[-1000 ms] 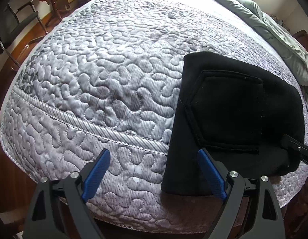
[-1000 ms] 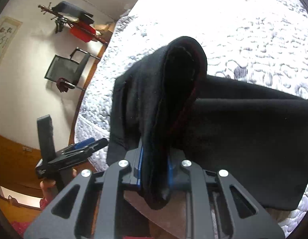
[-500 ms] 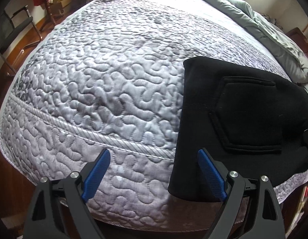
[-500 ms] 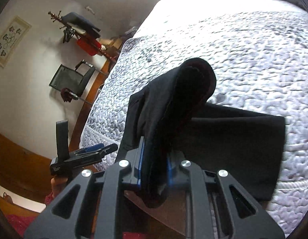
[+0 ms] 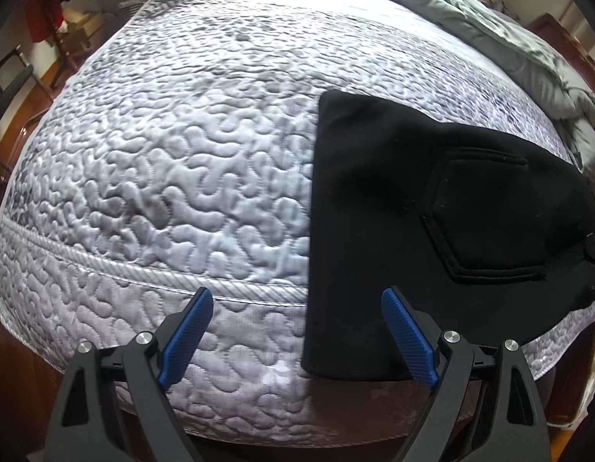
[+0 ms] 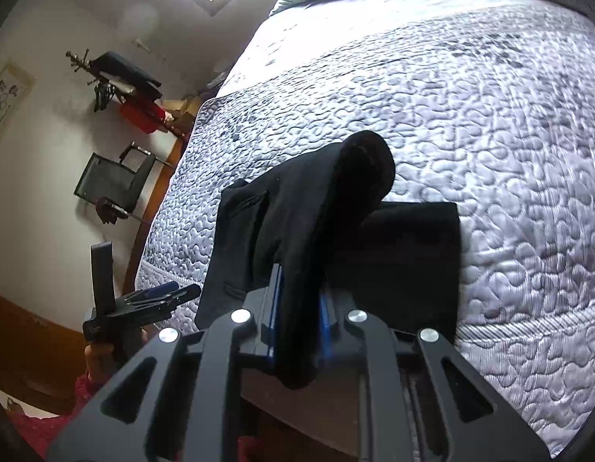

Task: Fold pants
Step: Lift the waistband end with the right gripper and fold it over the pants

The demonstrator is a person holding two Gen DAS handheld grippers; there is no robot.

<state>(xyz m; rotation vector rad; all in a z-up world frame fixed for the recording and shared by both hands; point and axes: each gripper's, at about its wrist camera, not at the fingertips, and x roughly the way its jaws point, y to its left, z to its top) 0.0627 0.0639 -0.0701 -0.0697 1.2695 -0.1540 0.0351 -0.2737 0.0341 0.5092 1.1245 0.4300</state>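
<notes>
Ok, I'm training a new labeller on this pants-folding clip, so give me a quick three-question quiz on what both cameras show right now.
1. True or false: the left gripper is clamped on the pants.
2. What do the right gripper pads press on? A) the quilt B) a bunched fold of the pants C) nothing
3. What sewn feature faces up on the flat part of the pants?

Key: 1. False, its jaws stand wide open with nothing pinched. 2. B. 3. A back pocket.
</notes>
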